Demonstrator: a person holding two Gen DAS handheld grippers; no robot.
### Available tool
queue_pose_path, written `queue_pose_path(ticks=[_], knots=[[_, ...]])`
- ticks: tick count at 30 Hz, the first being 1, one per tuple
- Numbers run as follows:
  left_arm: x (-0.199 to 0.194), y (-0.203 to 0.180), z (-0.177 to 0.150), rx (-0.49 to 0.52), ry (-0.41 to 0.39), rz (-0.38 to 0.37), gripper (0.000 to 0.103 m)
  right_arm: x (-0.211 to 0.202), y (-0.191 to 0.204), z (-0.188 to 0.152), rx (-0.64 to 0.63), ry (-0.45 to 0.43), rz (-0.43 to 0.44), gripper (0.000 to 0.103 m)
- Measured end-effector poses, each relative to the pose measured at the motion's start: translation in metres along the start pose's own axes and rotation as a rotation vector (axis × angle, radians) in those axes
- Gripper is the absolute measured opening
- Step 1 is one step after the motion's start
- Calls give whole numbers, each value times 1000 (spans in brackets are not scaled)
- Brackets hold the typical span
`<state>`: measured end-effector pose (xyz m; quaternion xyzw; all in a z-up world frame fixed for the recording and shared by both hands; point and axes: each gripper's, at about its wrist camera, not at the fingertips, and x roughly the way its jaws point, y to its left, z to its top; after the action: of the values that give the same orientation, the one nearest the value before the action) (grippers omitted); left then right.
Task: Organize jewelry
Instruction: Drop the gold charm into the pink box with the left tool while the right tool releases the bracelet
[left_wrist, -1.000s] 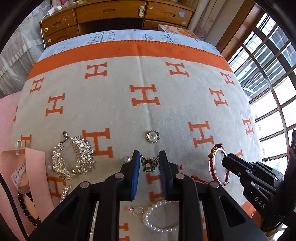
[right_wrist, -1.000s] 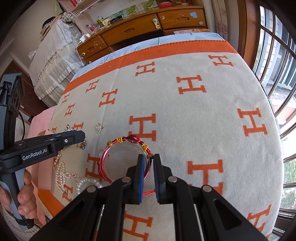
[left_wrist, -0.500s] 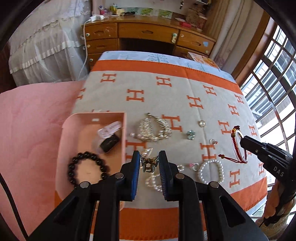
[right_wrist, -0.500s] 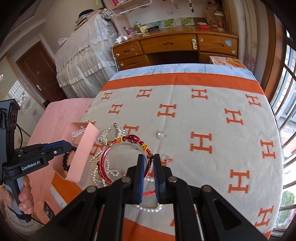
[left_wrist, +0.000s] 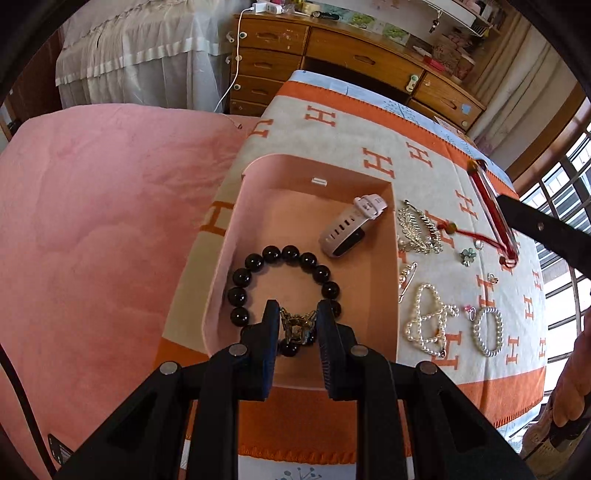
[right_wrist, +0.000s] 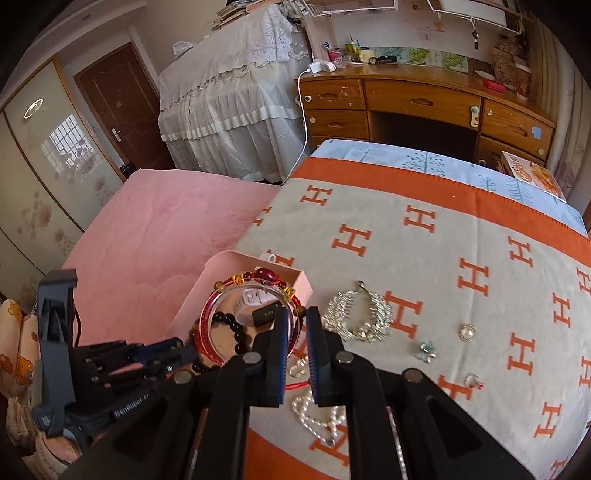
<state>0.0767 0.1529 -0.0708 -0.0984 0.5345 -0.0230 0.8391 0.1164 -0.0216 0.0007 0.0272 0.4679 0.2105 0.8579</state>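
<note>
The left gripper (left_wrist: 297, 325) was closed on a small bronze-and-black claw hair clip (left_wrist: 296, 326), pinched between its blue-padded fingers and held above the shallow pink rectangular tray (left_wrist: 236, 221), over the six-o'clock part of a bracelet of round black beads (left_wrist: 284, 254) lying inside. A pale pink smart-watch band (left_wrist: 351, 225) lay in the tray toward one o'clock of the beads. The right gripper (right_wrist: 296, 345) was clamped on the rim of a red beaded bangle with gold knots around a clear ring (right_wrist: 236, 291), carried in the air over the tray's right edge. On the beige blanket with orange H letters (right_wrist: 461, 236), at three o'clock of the tray, lay a silver leaf-shaped hair comb (left_wrist: 421, 229), a looped string of white pearls (left_wrist: 428, 321), a small pearl bracelet (left_wrist: 489, 330), a pale blue flower charm (left_wrist: 467, 256) and a round pearl brooch (right_wrist: 467, 332). A wooden desk with drawers (right_wrist: 424, 107) stood at twelve o'clock beyond the blanket.
</note>
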Motion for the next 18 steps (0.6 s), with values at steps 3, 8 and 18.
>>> queue_pose_path(ticks=[3, 8, 18], knots=[[11, 7, 1, -19, 10, -21, 18, 25, 10, 15, 22, 32, -4, 10], [22, 8, 2, -12, 10, -53, 18, 64, 19, 27, 69, 80, -14, 10], [32, 14, 2, -19, 8, -119, 23, 109, 40, 12, 8, 206, -65, 10]])
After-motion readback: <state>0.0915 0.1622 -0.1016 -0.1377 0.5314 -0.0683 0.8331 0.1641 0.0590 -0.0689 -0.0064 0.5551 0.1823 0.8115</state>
